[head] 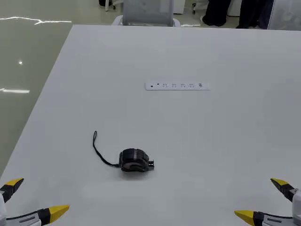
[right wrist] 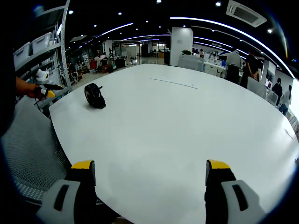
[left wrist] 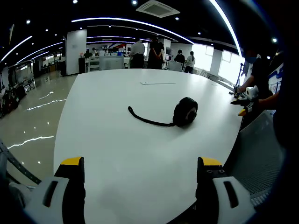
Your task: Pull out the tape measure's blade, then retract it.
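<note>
Eyeing tape measure (head: 135, 160): it sits on the white surface (head: 197, 136), near-centre, btwn both grippers and well apart from each. Left gripper (head: 38, 195) jaws apart, empty; right gripper (head: 259, 198) likewise. Case looks rigid, compact, prob some heft. Smooth sides could slip, so I'd pinch across the flat faces w/ left. Blade tab (head: 151, 164) pokes out the right end, thin and small; take w/ right, pull straight. Expect spring snap-back. Wrist strap (head: 98, 149) trails far-left, limp, ignore.
</note>
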The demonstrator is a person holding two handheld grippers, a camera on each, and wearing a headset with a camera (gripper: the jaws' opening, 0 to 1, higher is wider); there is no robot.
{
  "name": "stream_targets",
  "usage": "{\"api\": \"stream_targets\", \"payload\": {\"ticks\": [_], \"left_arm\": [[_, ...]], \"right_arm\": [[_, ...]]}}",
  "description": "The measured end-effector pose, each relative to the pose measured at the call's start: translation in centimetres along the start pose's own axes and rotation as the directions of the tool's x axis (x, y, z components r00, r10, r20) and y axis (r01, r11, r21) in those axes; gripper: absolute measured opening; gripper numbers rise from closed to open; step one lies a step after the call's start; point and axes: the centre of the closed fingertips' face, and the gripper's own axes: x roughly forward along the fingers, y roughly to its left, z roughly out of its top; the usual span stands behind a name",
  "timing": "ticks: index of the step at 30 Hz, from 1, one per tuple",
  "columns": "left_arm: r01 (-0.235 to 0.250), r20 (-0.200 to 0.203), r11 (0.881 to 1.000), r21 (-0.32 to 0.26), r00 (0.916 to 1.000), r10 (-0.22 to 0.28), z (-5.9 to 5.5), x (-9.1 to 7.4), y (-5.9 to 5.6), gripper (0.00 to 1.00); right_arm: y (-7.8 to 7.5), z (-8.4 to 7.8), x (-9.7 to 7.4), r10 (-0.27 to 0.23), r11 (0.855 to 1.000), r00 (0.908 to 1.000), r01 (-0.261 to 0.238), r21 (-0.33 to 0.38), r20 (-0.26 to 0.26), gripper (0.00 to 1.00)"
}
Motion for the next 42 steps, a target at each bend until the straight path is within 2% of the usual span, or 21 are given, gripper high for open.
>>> {"api": "stream_targets", "payload": {"ticks": [5, 9, 12, 18, 28, 34, 36, 39, 41, 42], "left_arm": [[-0.003, -0.005, 1.000, -0.004, 1.0000, 0.003, -0.1, -0.2, -0.1, 0.99], [0.007, -0.019, 1.000, -0.004, 0.9998, -0.007, -0.6, -0.2, -0.4, 0.99], [0.003, -0.014, 1.000, -0.022, 0.9999, -0.004, -0.7, -0.2, -0.3, 0.99], [0.007, -0.005, 1.000, -0.016, 1.0000, -0.007, -0.3, -0.3, -0.6, 0.99], [-0.005, 0.019, 1.000, -0.021, 0.9998, 0.006, 0.4, -0.6, -0.4, 0.99], [-0.004, 0.024, 1.000, -0.013, 0.9997, 0.005, 0.7, -0.5, -0.6, 0.99], [0.012, 0.028, 0.999, -0.036, 0.9995, -0.011, 0.8, -0.5, -1.0, 0.99], [0.012, 0.027, 1.000, -0.023, 0.9996, -0.011, 0.9, -0.4, -1.0, 0.99], [0.017, 0.046, 1.000, -0.019, 0.9988, -0.016, 1.2, -0.4, -1.1, 0.99], [0.021, 0.071, 1.000, -0.007, 0.9973, -0.021, 1.7, -0.5, -1.2, 0.99]], "right_arm": [[-0.1, -0.7, -0.2, -0.003, 1.000, 1.0000, 0.003, 0.017, -0.004, 1.00], [-0.2, -1.2, -0.5, -0.008, 0.999, 0.9999, 0.009, 0.031, -0.013, 1.00], [-0.2, -1.3, -0.5, -0.008, 0.999, 0.9998, 0.009, 0.035, -0.017, 1.00], [-0.1, -0.7, -0.6, -0.004, 0.999, 1.0000, 0.005, 0.031, -0.002, 1.00], [-0.4, -0.7, -0.6, -0.005, 1.000, 1.0000, 0.005, 0.027, 0.004, 1.00], [-0.5, -0.5, -0.8, 0.004, 1.000, 0.9999, -0.004, 0.017, 0.011, 0.97], [-0.9, -0.5, -0.8, -0.002, 1.000, 0.9999, 0.002, 0.013, 0.013, 0.97], [-0.9, -0.5, -0.9, -0.007, 1.000, 0.9999, 0.007, 0.017, 0.011, 0.98], [-0.9, -0.4, -0.9, -0.010, 1.000, 0.9999, 0.010, 0.013, 0.009, 0.98], [-0.8, -0.3, -0.9, -0.009, 1.000, 0.9999, 0.008, 0.011, 0.011, 0.99]]}}
